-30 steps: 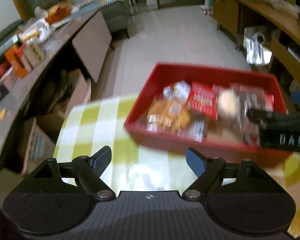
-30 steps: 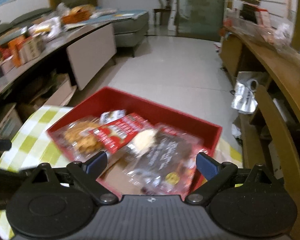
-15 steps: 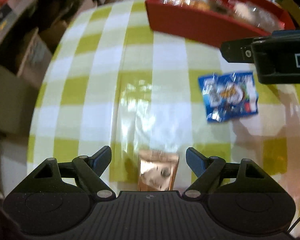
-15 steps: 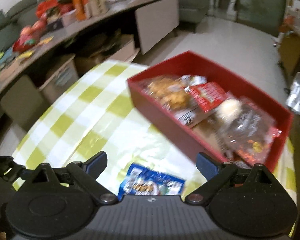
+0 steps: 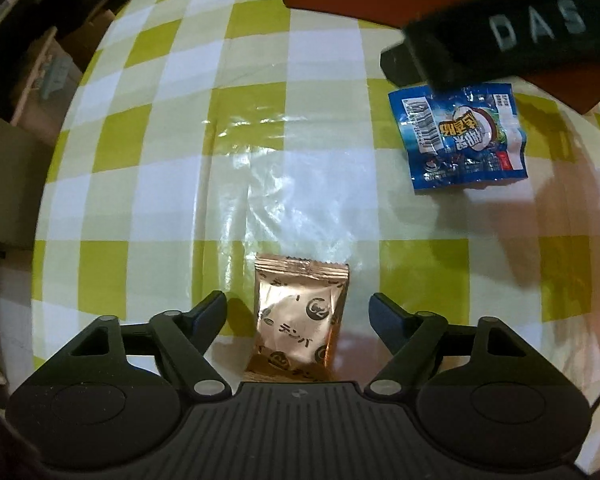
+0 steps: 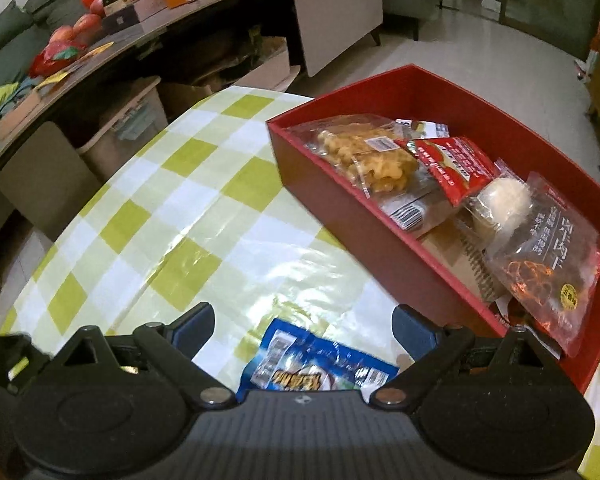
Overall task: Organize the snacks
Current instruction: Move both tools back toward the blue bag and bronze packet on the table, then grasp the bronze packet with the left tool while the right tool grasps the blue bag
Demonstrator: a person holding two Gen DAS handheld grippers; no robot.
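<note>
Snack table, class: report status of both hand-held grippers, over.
Left hand-held gripper open, jaws just been closing around copper packet. Right hand-held gripper open over blue packet. Red box clear.

**Black hand-held grippers with blue pads**

The left hand-held gripper (image 5: 298, 312) is built of matte black plastic. A ribbed central housing with a small pale emblem is flanked by two rounded lobes, each marked with a shallow oval recess. Angular linkage arms with triangular cut-outs are pinned by silver screws. The fingers (image 5: 384, 312) are tipped with dark blue pads. The right hand-held gripper (image 6: 302, 330) is made to the same pattern, with blue pads on its fingers (image 6: 194, 326). On its side, as seen from the left wrist, white raised letters "DAS" are carried.
</note>
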